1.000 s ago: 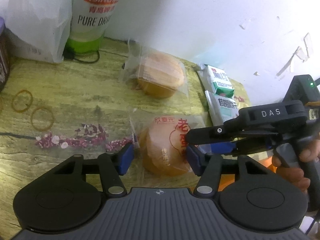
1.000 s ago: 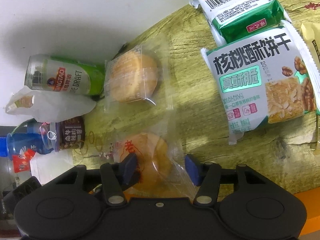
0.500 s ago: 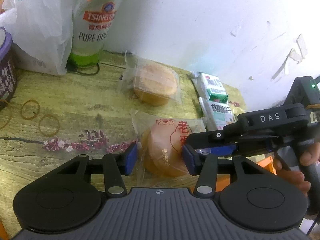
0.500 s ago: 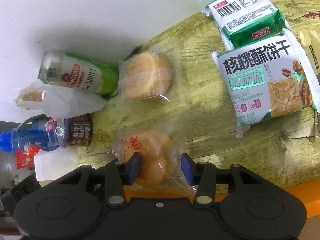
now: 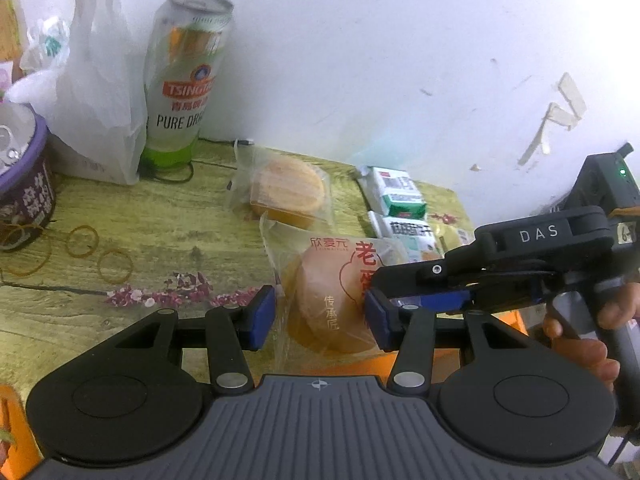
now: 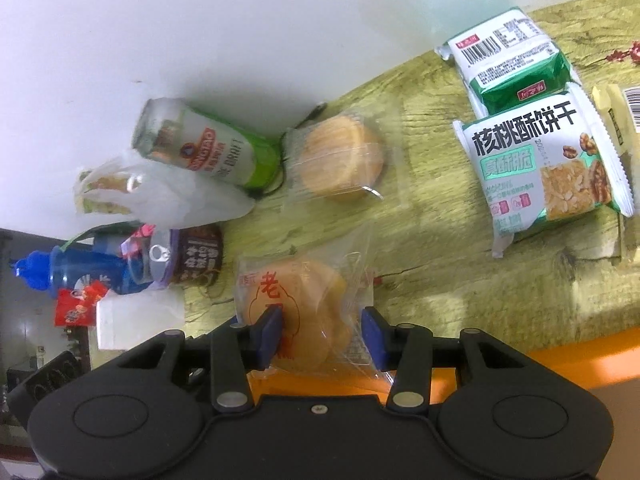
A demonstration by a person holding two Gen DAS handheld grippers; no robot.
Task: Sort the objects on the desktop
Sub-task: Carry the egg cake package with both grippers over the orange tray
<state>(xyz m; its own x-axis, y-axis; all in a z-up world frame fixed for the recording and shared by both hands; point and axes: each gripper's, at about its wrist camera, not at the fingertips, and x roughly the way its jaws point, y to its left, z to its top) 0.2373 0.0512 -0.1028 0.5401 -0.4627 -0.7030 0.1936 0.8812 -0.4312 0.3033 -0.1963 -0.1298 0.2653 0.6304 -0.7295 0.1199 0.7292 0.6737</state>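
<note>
A wrapped cake with red print (image 5: 332,300) (image 6: 304,312) is held up off the wooden table. My right gripper (image 6: 322,334) is shut on it, its blue pads pressing both sides of the cake. In the left wrist view the right gripper's fingers (image 5: 424,284) come in from the right onto the cake. My left gripper (image 5: 320,318) is open, its pads either side of the cake; I cannot tell whether they touch it. A second wrapped cake (image 5: 286,196) (image 6: 340,164) lies on the table farther back.
A green beer can (image 5: 182,88) (image 6: 208,148) and a white plastic bag (image 5: 88,92) stand by the wall. A purple tub (image 5: 20,176), rubber bands (image 5: 82,242), green biscuit packs (image 6: 536,156) (image 5: 400,196) and a blue bottle (image 6: 76,272) are around. An orange edge (image 6: 580,356) lies below.
Both grippers have risen and pulled back. The right gripper has closed on the printed cake and lifted it off the table. The left gripper's pads have come a little closer together.
</note>
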